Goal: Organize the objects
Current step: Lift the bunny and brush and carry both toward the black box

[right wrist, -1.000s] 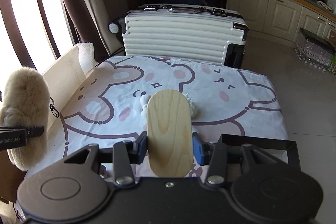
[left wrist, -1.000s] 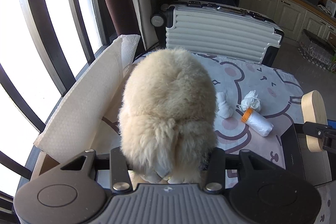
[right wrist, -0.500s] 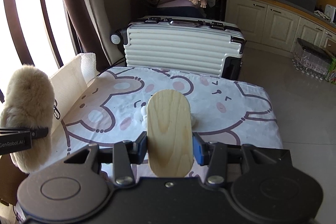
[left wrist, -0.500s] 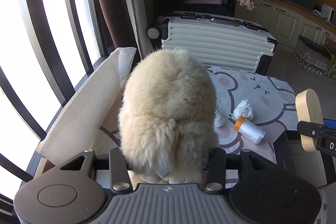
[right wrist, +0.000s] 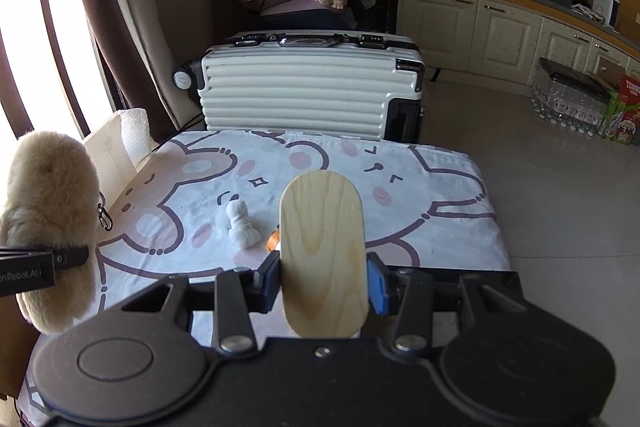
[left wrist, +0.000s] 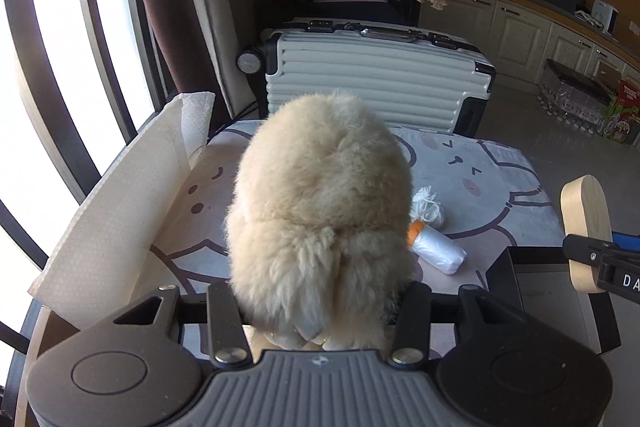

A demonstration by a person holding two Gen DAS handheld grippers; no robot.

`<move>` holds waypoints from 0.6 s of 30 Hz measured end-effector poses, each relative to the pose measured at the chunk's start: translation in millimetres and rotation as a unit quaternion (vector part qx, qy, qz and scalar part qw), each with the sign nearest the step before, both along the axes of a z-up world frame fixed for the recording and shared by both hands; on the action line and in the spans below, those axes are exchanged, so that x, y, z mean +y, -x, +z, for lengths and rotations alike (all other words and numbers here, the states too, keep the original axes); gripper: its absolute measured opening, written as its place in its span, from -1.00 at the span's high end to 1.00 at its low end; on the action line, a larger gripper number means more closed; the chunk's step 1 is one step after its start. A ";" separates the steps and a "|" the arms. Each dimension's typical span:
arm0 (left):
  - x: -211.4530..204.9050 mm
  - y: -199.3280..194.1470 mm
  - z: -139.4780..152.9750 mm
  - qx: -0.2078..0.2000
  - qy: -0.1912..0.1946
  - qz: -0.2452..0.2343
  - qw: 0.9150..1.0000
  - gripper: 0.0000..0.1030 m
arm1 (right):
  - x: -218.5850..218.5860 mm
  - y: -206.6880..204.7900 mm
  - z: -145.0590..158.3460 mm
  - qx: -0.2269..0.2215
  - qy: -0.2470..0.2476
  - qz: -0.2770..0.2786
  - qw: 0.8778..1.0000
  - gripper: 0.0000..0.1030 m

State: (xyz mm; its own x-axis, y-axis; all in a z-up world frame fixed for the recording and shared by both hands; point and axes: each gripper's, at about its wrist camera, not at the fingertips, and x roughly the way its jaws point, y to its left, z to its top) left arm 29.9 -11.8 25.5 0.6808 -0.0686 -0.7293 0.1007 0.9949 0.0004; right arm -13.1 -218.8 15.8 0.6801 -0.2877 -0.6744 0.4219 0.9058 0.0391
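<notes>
My left gripper point(left wrist: 316, 307) is shut on a fluffy cream plush toy point(left wrist: 320, 211) and holds it above the table; the toy also shows at the left of the right wrist view point(right wrist: 48, 219). My right gripper point(right wrist: 323, 281) is shut on a pale oval wooden board point(right wrist: 323, 251), held upright; the board also shows at the right of the left wrist view point(left wrist: 586, 227). On the bear-print cloth point(right wrist: 420, 195) lie a white knotted bundle point(right wrist: 240, 225), a white yarn ball point(left wrist: 429, 209) and a white roll with an orange cap point(left wrist: 438, 253).
A black tray point(left wrist: 532, 291) sits at the table's near right. A white foam sheet point(left wrist: 116, 211) leans along the left edge by the window. A white ribbed suitcase point(right wrist: 312, 95) stands behind the table. Cabinets and boxes line the right wall.
Both grippers have pulled back and risen a little with their objects still held; the table and suitcase look farther away. Nothing on the cloth has moved.
</notes>
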 end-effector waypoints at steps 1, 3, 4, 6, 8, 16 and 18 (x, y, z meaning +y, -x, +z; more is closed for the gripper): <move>-5.5 0.1 -0.4 0.001 -0.001 -0.005 1.000 0.07 | -3.7 3.3 -0.4 0.000 0.000 -0.005 1.000 0.13; -14.7 0.2 -1.3 0.002 0.000 -0.013 1.000 0.07 | -11.3 9.6 -0.7 0.000 0.000 -0.014 1.000 0.13; -19.2 0.5 -1.7 0.003 0.001 -0.018 1.000 0.07 | -15.5 13.0 -0.9 0.000 -0.001 -0.019 1.000 0.13; -27.7 0.8 -1.8 0.003 0.004 -0.025 1.000 0.07 | -23.1 19.8 -1.9 0.000 -0.001 -0.029 1.000 0.13; -36.1 0.9 -1.6 0.003 0.004 -0.031 0.999 0.07 | -29.9 25.5 -2.7 0.000 -0.002 -0.038 0.999 0.13; -65.9 3.4 -0.7 0.001 0.008 -0.055 0.998 0.06 | -49.1 45.4 -1.8 -0.002 0.002 -0.063 0.998 0.13; -72.6 4.5 -0.5 0.001 0.010 -0.061 0.998 0.06 | -53.5 49.7 -1.1 -0.004 0.002 -0.067 0.998 0.13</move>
